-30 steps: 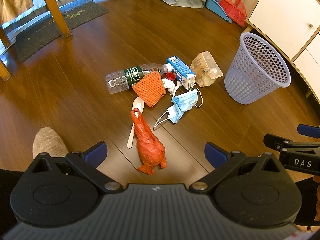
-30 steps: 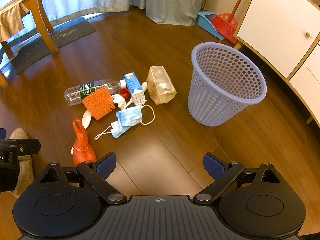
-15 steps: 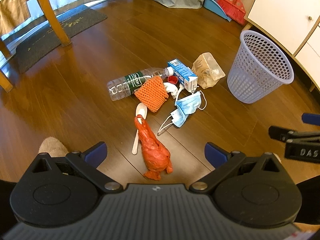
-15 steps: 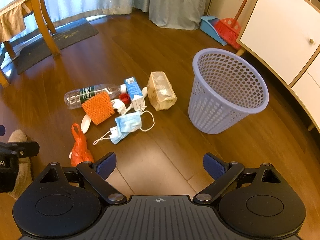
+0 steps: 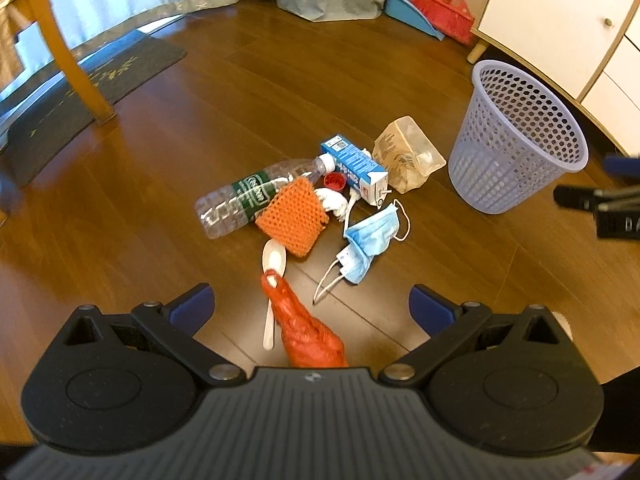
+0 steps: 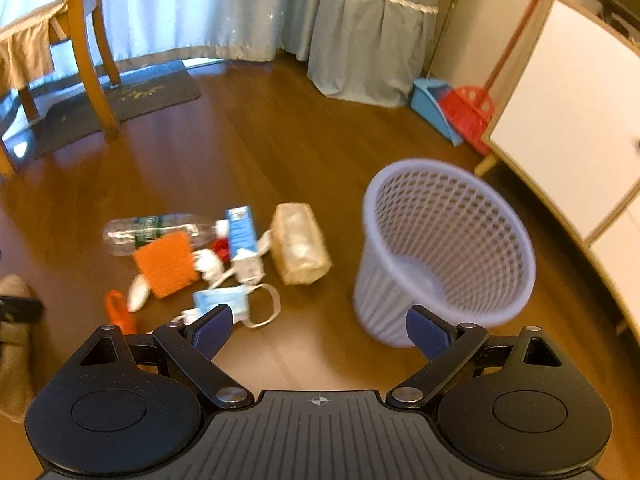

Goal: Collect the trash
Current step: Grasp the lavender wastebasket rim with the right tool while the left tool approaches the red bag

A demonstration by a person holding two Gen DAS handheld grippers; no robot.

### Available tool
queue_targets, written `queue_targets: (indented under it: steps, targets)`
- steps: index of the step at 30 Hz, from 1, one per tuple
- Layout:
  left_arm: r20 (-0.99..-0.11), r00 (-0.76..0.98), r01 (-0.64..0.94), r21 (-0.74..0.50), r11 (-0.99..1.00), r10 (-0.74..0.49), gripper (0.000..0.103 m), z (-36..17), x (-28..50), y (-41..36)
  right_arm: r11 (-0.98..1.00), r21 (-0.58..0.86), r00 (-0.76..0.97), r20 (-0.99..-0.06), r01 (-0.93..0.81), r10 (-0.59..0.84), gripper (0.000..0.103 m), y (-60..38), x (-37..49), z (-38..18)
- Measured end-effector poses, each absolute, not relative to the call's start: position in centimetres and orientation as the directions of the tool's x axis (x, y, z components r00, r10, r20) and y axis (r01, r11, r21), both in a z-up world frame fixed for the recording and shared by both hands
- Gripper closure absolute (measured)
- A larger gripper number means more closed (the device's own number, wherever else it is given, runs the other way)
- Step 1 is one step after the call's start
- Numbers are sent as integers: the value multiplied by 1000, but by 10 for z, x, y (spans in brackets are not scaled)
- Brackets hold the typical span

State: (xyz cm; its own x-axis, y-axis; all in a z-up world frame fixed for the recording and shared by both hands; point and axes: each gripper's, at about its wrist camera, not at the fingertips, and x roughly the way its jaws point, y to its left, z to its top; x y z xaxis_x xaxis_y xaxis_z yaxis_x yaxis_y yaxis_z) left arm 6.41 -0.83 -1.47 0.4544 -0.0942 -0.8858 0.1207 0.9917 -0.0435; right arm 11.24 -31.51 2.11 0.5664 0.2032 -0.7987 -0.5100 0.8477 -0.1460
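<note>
Trash lies in a heap on the wooden floor: a clear plastic bottle (image 5: pixel 256 196), an orange foam net (image 5: pixel 294 216), a blue carton (image 5: pixel 356 168), a crumpled clear bag (image 5: pixel 408 154), blue face masks (image 5: pixel 368 240), a white spoon (image 5: pixel 272 276) and a red plastic bag (image 5: pixel 308 332). A lilac mesh bin (image 5: pixel 520 140) stands upright to the right. My left gripper (image 5: pixel 312 308) is open, held above the red bag. My right gripper (image 6: pixel 320 332) is open between the masks (image 6: pixel 224 300) and the bin (image 6: pixel 448 248), holding nothing.
A wooden chair (image 6: pixel 92 52) and a dark mat (image 5: pixel 80 96) are at the back left. A blue dustpan and red broom (image 6: pixel 460 112) lean by a white cabinet (image 6: pixel 568 100) on the right. Curtains hang at the back. A socked foot (image 6: pixel 16 320) is at the left.
Both grippers have moved forward and lower toward the heap. The red bag now lies between the left fingers at the frame's bottom. The right view is blurred from motion.
</note>
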Motion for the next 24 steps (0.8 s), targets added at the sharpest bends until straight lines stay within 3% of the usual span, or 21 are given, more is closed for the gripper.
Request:
queue_targets:
  steps: [11, 24]
  targets:
    - [-868, 483, 179, -28, 983, -113, 1, -51, 111, 9, 726, -278, 642, -713, -629, 284, 12, -336, 175, -14]
    - [-826, 545, 179, -57, 982, -147, 1, -66, 157, 6, 604, -275, 534, -790, -748, 302, 60, -343, 229, -89]
